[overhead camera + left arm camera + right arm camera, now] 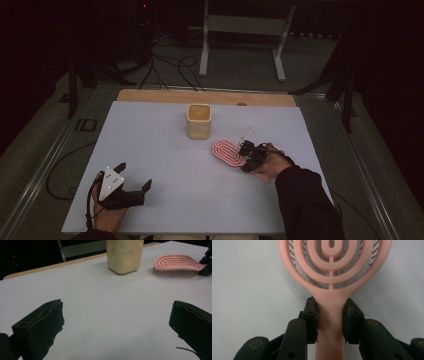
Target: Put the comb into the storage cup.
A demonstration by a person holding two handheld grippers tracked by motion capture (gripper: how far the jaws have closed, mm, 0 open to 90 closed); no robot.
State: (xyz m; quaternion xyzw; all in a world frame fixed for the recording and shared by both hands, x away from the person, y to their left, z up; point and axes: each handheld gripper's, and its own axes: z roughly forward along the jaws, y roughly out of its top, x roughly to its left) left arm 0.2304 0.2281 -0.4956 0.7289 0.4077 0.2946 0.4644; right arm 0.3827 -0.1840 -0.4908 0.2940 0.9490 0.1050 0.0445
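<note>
Between the two black jaws of the right gripper [329, 320] sits the thin handle of a pink hairbrush [334, 270], and the pads are squeezed tight on both sides of it, so this gripper has a firm hold on the brush. Seen from the right gripper view, the brush points straight away from the gripper, handle near and round head far, so its long line runs the same way the gripper points. From the high view the right gripper [248, 154] is on the right side of the white counter [165, 150], and the brush head [227, 154] lies flat just to its left, bristles down, touching the counter. A little past the brush, toward the far edge, stands a cream cup [199, 121], upright and near the brush head but not touching it. I think the cup is where the brush may go, so the right hand would have to lift the brush and swing its head toward the cup. The right hand is much nearer to both. Far off at the near left corner, the left gripper [134, 177] rests low with its jaws wide apart and nothing between them; from there the cup and the brush are well away.
</note>
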